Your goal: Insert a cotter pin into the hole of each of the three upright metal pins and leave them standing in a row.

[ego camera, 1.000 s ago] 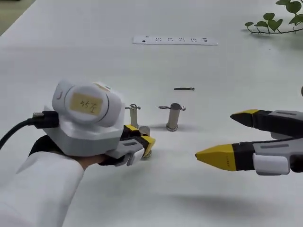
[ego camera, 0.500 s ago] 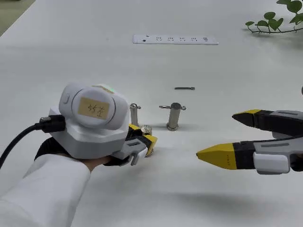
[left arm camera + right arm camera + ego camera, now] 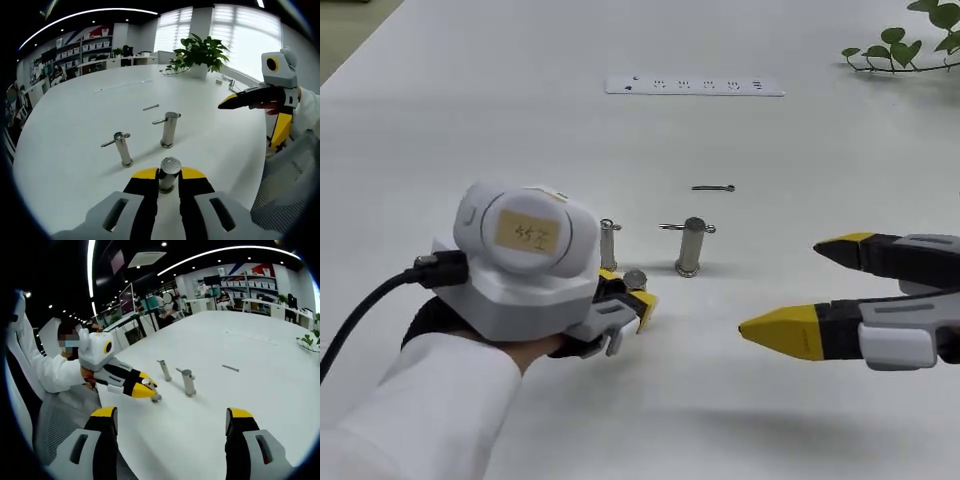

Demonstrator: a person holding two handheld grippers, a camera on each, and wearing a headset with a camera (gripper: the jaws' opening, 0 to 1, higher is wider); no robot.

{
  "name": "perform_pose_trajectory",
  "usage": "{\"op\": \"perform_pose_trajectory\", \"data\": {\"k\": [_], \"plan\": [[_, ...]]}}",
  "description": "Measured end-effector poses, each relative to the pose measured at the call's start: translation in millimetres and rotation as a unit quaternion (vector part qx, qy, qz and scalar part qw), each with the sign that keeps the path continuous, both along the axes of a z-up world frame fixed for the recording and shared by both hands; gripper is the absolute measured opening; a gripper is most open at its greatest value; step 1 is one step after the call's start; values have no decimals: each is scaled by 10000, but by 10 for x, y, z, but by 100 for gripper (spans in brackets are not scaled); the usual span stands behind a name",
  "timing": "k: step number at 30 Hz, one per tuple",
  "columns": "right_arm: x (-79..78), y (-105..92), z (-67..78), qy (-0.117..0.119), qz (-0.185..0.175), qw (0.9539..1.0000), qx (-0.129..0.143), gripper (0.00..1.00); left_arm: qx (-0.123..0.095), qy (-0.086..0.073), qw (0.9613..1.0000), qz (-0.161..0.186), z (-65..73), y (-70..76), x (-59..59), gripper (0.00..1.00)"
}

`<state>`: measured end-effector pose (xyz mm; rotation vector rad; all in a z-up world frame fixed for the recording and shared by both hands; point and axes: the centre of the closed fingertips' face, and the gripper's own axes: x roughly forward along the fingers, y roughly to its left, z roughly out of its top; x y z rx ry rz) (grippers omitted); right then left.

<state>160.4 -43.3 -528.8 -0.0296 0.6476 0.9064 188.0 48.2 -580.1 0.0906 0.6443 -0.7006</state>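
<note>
Steel pin (image 3: 634,279) stands on the worktop (image 3: 520,120), clamped in the left tongs (image 3: 169,175); right tongs (image 3: 780,288) gape wide, empty. Loose cotter (image 3: 711,188) lies farther off; a tilted grip could topple the pin.

Reads as an open-plan office. Shown by a broad white oval meeting table (image 3: 520,120), with a long white multi-socket power strip (image 3: 695,86) lying at twelve o'clock on it in the head view. In the left gripper view: a green leafy potted plant (image 3: 199,50) at twelve o'clock, white slatted window blinds (image 3: 240,30) at one o'clock, white wall shelves stacked with pale boxes (image 3: 95,50) between ten and eleven o'clock. In the right gripper view: a dark flat monitor (image 3: 126,299) at eleven o'clock, small round recessed ceiling lights (image 3: 165,244) at twelve o'clock, a grey mesh office chair (image 3: 50,430) at eight o'clock.
</note>
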Motion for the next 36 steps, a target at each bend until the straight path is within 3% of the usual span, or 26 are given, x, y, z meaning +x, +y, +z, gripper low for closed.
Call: {"op": "perform_pose_trajectory", "data": {"k": [7,8,10,13,15,16,22,23,27,31,36], "plan": [[-3,-5,-5,18,8,10000,9,87,-36,71,10000,-53,-15,7,-11,13],[0,-10,-10,25,-3,10000,7,87,-162,305,9994,-18,-33,-4,-45,16],[0,-12,-17,38,-1,10000,2,87,-288,252,9992,-99,13,-16,-54,24],[-3,-13,-25,52,6,10000,-7,87,-418,-2,9985,-364,113,-59,-71,40],[-3,-18,-34,65,9,10000,-22,87,-488,-345,9958,-696,209,-117,-81,53],[-3,-19,-38,69,14,10000,-23,87,-480,-435,9944,-833,238,-129,-101,59],[3,-47,-56,111,3,9999,-42,87,-698,-285,9907,-1137,336,-121,-235,82],[5,-55,-56,110,2,9999,-52,87,-708,-317,9881,-1329,361,-132,-298,89],[12,-83,-51,109,-11,9999,-79,87,-778,-221,9869,-1398,393,-99,-383,98],[26,-121,-41,89,-24,9999,-125,87,-815,-129,9861,-1439,402,-47,-452,99],[87,-185,-11,33,-57,9998,-204,87,-731,-74,9891,-1278,356,78,-456,99]]}}
